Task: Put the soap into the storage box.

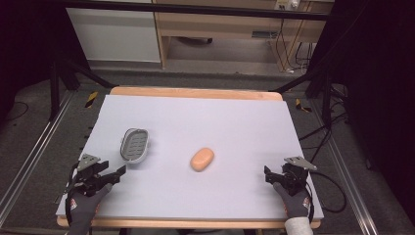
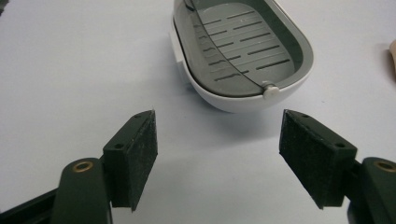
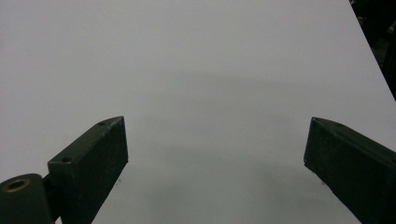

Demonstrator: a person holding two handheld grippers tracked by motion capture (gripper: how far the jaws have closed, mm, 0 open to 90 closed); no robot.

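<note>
Take the soap dish [image 1: 134, 145] as your reference: a white oval shell with a grey slotted tray inside, sitting on the pale sheet [image 1: 195, 122] that covers the table. It lies with its long axis running roughly toward and away from you.

Your left gripper [image 1: 117, 172] sits just beside the dish, on its near side and slightly to the left, resting low over the sheet. Its jaws are spread wide with nothing between them; in the left gripper view [image 2: 217, 154] the dish [image 2: 243, 51] fills the space just beyond the two black pads [image 2: 140, 154], and its near rim shows a small white knob on a thin wire crossing the tray. The pads are apart from the dish, not touching it.

The orange oval bar of soap [image 1: 202, 159] lies on the sheet to the right of the dish, a little nearer to you than the dish, and apart from it. A sliver of it shows at the right edge of the left gripper view [image 2: 392, 58].

Your right gripper [image 1: 270, 175] is well away from the dish, far to its right past the soap, near the sheet's right edge. Its jaws are also released and wide; in the right gripper view [image 3: 215, 163] only bare sheet [image 3: 187, 70] lies between them.

Both your gloved hands hold the grippers near the front edge of the table.
</note>
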